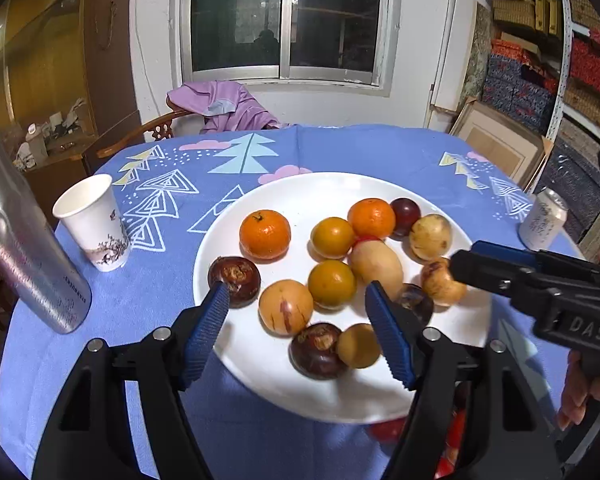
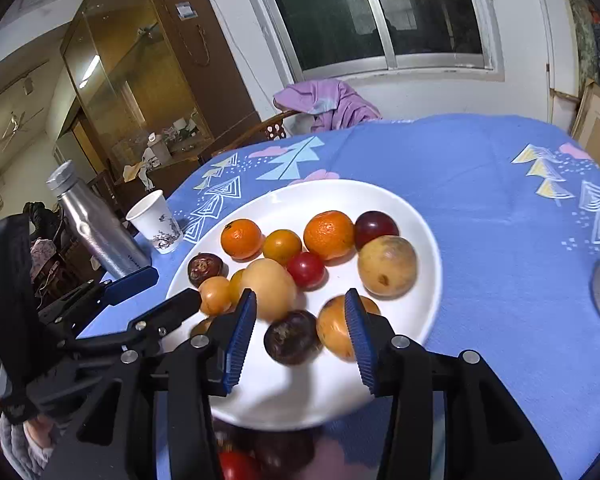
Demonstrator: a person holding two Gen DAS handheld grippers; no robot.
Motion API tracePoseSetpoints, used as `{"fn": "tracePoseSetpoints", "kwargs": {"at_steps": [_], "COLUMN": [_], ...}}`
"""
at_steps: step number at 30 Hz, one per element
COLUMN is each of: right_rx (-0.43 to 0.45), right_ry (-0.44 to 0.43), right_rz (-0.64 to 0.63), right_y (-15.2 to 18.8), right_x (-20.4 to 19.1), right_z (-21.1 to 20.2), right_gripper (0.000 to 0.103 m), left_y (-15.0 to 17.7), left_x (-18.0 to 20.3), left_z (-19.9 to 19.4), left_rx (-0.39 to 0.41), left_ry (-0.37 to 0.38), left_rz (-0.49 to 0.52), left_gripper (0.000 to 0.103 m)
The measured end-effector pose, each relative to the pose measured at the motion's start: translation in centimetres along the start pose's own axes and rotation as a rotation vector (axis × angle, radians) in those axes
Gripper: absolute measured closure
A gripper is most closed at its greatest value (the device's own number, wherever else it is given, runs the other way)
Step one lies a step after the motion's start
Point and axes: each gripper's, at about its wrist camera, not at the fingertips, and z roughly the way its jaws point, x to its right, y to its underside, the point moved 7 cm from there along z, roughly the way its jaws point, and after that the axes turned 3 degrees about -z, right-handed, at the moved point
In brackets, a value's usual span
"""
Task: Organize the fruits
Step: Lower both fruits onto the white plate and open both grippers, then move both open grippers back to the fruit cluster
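Left gripper (image 1: pixel 296 316) wide open over the near part of a white plate (image 1: pixel 328 192), holding nothing. Between its blue fingers (image 1: pixel 208 320): a tan fruit (image 1: pixel 285 307) with a reddish streak, and just nearer, a dark brown fruit (image 1: pixel 316 350) touching a small tan one (image 1: pixel 358 345). At the left fingertip, another dark brown fruit (image 1: pixel 235 280), close to or touching the pad; cannot tell which. Ahead of the fingers, two yellow-orange fruits (image 1: pixel 332 283) one behind the other, an elongated pale fruit (image 1: pixel 376 266) beside them, and farther out two oranges (image 1: pixel 265 234), a dark plum (image 1: pixel 405 211) and a speckled tan fruit (image 1: pixel 431 237). Off to the left of this gripper, on the blue table (image 1: pixel 380 148) cloth, a paper cup (image 1: pixel 94 222) and a steel bottle (image 1: pixel 24 240); off to the right, a can (image 1: pixel 544 220).

Right gripper (image 2: pixel 300 328) also open, nothing clamped, low over the near edge of the same plate (image 2: pixel 380 200). Between its fingers (image 2: pixel 240 336), a dark brown fruit (image 2: pixel 292 336), apart from both pads. Against the inner face of the right finger, a tan-orange fruit (image 2: pixel 334 330), partly hidden behind it. Just ahead of the left finger, the elongated pale fruit (image 2: pixel 270 288); beyond that, a small red fruit (image 2: pixel 306 270), the oranges (image 2: pixel 328 234), the plum (image 2: pixel 376 228) and the speckled tan fruit (image 2: pixel 387 266). Left gripper (image 2: pixel 168 288) visible to this gripper's left, reaching in over the plate's left side.

All fruit on the plate, loosely mixed, none lifted.
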Motion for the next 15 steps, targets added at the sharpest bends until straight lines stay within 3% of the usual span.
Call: {"fn": "tracePoseSetpoints", "kwargs": {"at_steps": [7,15], "right_rx": [0.016,-0.02], "right_ry": [-0.013,-0.047], "right_rz": [-0.018,-0.007], "right_y": [5.6,11.2], "right_x": [-0.1,-0.4], "right_z": [-6.2,-7.5], "right_gripper": [0.05,0.049], "left_y": [4.6,10.4], "left_x": [1.1,4.0], "left_z": [-4.4,-6.4], "left_rx": [-0.005,-0.029], "left_ry": [0.018,0.004], "left_rz": [0.039,0.13], "left_gripper": [0.028,0.026]}}
